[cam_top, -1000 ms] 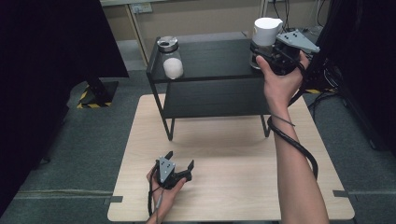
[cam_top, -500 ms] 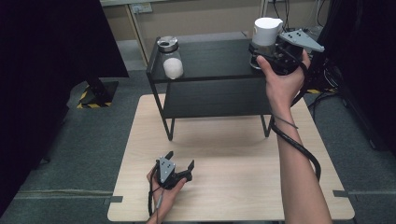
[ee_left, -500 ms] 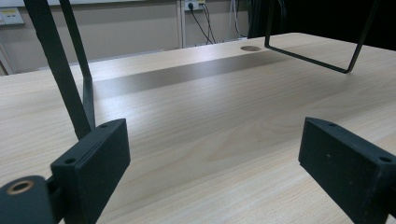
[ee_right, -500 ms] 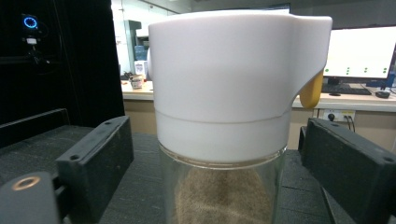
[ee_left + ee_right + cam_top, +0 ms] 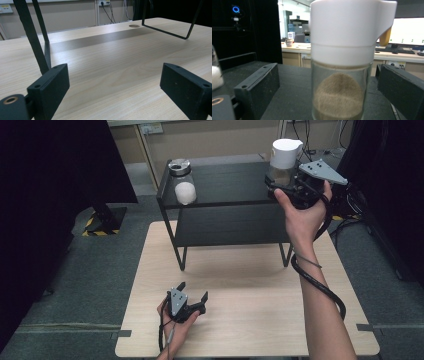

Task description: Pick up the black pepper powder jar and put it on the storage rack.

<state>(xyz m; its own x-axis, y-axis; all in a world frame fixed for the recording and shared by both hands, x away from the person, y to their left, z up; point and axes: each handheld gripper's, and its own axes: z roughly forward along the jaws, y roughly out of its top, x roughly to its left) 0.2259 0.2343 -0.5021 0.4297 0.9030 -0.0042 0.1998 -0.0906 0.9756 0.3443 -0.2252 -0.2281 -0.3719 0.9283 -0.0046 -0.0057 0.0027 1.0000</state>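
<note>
A pale wooden table (image 5: 250, 285) fills the lower centre, with a black shelf (image 5: 225, 185) standing at its far end. Upper right, the right gripper (image 5: 280, 182) is spread around a white-lidded jar (image 5: 342, 62) of brown powder, jaws either side, apart from the glass. A second jar (image 5: 183, 182) stands upper left on the shelf. Lower centre, the left gripper (image 5: 192, 295) rests on the table, spread wide and holding nothing.

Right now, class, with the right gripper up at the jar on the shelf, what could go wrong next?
1. The white-lidded jar sits between the right gripper's open jaws near the black shelf's right end; a nudge might tip it off.
2. It looks tall with a bulky lid, so a low squeeze on glass may let it slip or tilt.
</note>
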